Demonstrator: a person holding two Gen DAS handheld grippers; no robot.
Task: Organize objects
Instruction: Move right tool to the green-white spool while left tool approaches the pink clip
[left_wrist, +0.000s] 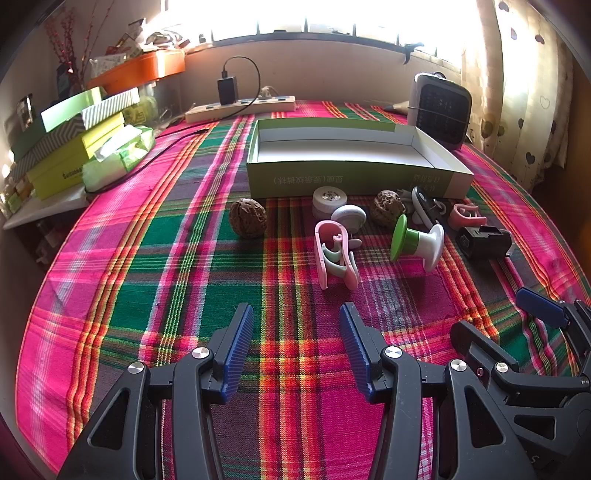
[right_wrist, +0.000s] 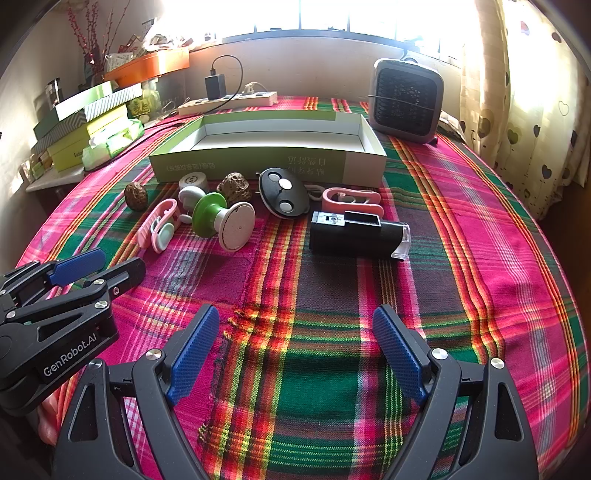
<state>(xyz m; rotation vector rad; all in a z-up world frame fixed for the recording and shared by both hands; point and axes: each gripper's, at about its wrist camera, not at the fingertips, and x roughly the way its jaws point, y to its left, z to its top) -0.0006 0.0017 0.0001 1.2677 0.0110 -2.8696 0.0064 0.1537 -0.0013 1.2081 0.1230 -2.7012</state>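
Note:
An empty green and white box (left_wrist: 351, 173) (right_wrist: 266, 162) stands on the plaid cloth. Small items lie in front of it: two walnuts (left_wrist: 247, 218) (left_wrist: 388, 208), a pink clip (left_wrist: 334, 254) (right_wrist: 159, 223), a green and white spool (left_wrist: 417, 242) (right_wrist: 221, 219), a white round cap (left_wrist: 328, 201), a black oval device (right_wrist: 282, 194), another pink clip (right_wrist: 351, 197), and a black box-shaped device (left_wrist: 484, 242) (right_wrist: 354, 232). My left gripper (left_wrist: 297, 314) is open and empty, short of the pink clip. My right gripper (right_wrist: 295, 315) is open and empty, short of the black device.
A power strip with a charger (left_wrist: 240, 107) lies behind the box. A small grey fan heater (right_wrist: 406, 99) stands at the back right. Stacked green boxes and a wipes pack (left_wrist: 74, 155) sit at the left. A curtain (right_wrist: 517, 92) hangs at the right.

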